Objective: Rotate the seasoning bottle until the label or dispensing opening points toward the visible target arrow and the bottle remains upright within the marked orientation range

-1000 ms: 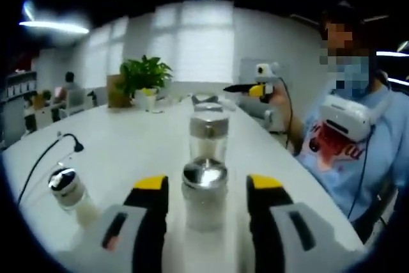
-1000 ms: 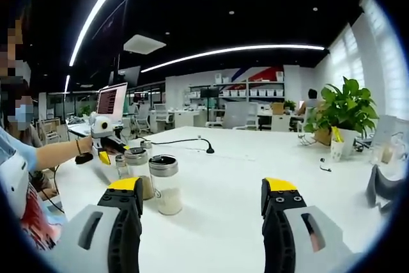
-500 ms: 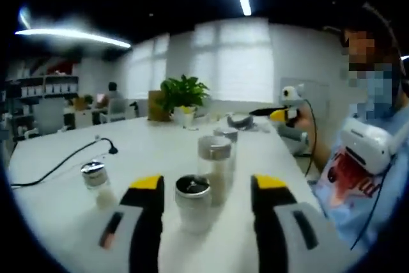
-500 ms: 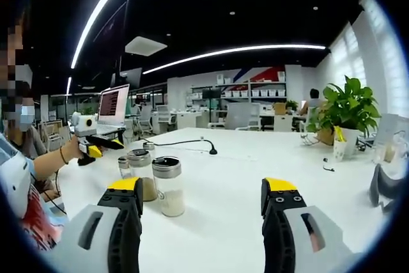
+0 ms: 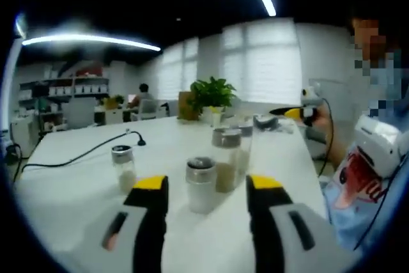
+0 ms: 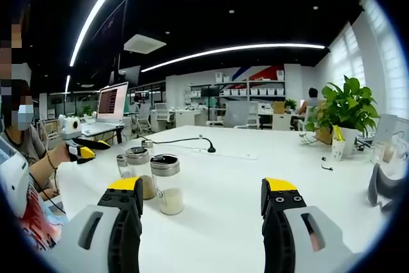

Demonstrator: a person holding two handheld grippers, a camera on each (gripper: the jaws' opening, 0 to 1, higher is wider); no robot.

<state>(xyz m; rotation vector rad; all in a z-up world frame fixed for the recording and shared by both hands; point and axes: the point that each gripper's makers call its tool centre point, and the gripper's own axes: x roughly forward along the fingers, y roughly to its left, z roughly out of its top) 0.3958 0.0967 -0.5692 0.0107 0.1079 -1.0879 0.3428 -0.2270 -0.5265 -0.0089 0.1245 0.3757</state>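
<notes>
Three clear seasoning bottles with metal lids stand upright in a cluster on the white table [image 5: 77, 183]. The nearest bottle [image 5: 201, 185] holds white powder and stands just beyond my left gripper [image 5: 207, 187], whose yellow-tipped jaws are open on either side of it without touching. A taller bottle [image 5: 227, 158] stands behind it. In the right gripper view the same cluster sits left of centre, with the front bottle [image 6: 166, 183] nearest. My right gripper [image 6: 203, 187] is open over bare table. A hand holds my left gripper [image 6: 73, 146] at the far left, apart from the bottles.
A small separate bottle [image 5: 123, 165] stands left of the cluster near a black cable [image 5: 83, 151]. A potted plant [image 5: 214, 94] is at the table's far end. The person [image 5: 377, 151] sits at the right edge. A laptop [image 6: 112, 100] stands behind the bottles.
My left gripper has drawn back from the bottles, and its view has swung. The nearest bottle looks smaller and farther. The right gripper has stayed still.
</notes>
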